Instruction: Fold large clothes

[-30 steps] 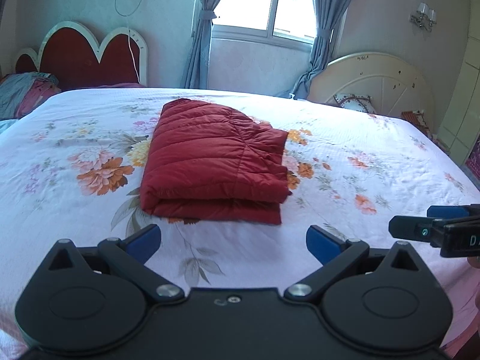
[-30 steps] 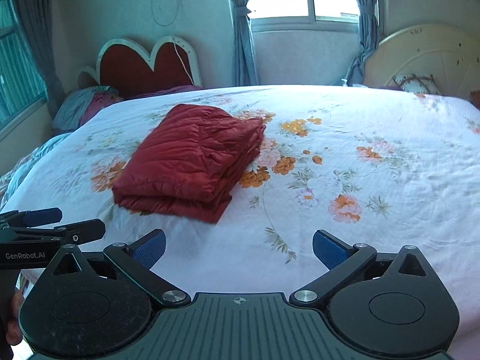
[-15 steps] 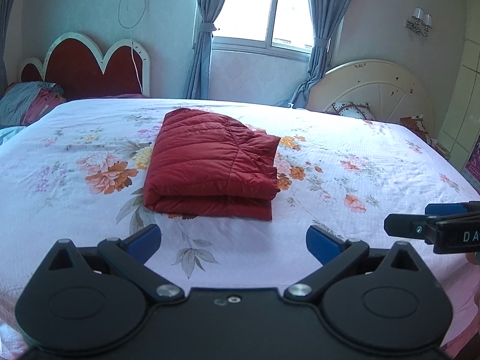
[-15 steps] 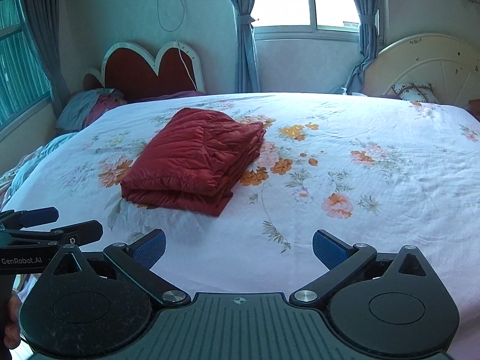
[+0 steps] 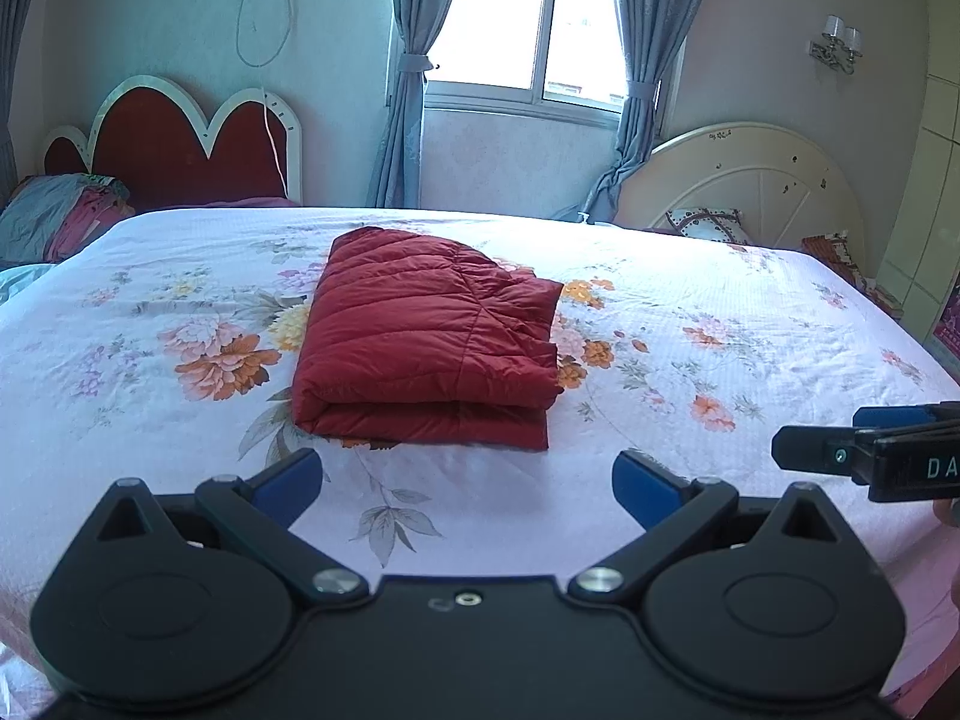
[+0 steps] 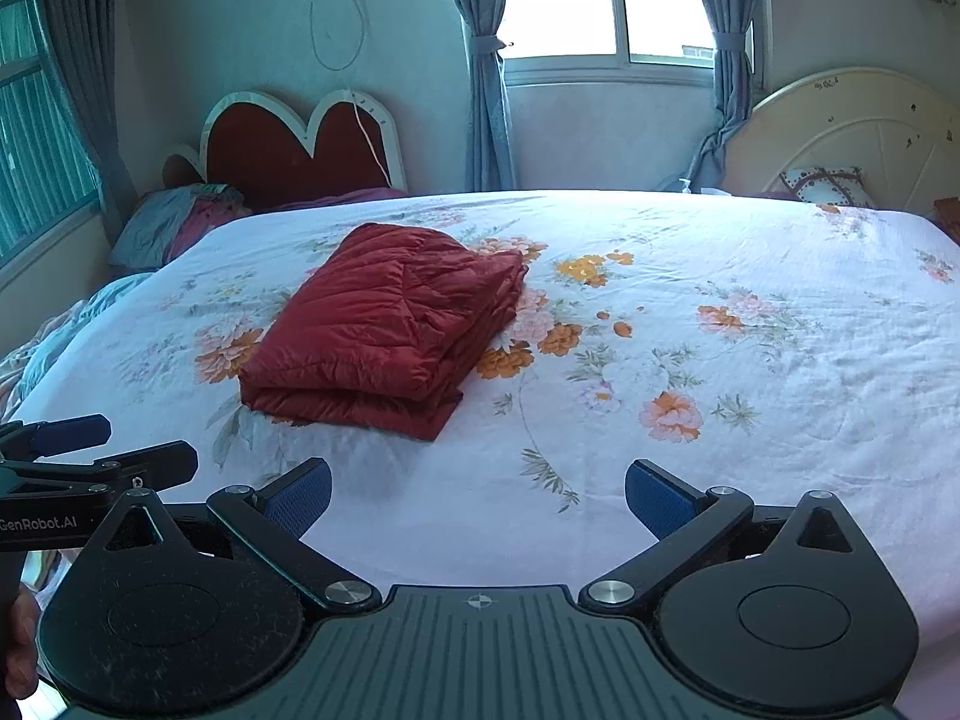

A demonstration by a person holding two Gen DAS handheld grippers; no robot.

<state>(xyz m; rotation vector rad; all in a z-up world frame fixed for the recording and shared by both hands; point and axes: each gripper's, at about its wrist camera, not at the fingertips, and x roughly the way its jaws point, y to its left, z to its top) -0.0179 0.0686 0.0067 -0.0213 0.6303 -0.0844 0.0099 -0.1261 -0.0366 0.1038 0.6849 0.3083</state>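
From the left wrist, the left claw (image 5: 468, 480) is wide open and holds nothing. The folded red jacket (image 5: 429, 339) lies on the bed (image 5: 750, 360), ahead of the claw, not touching it.

From the right wrist, the right claw (image 6: 477, 495) is wide open too. The jacket (image 6: 390, 318) lies ahead, a bit left.

The bed sheet (image 5: 690, 480) lies bare between the grippers and the folded red jacket (image 5: 429, 339), so the way forward is free. Right of the jacket the sheet (image 6: 750, 360) is wide open. Only the jacket itself stands as an obstacle.
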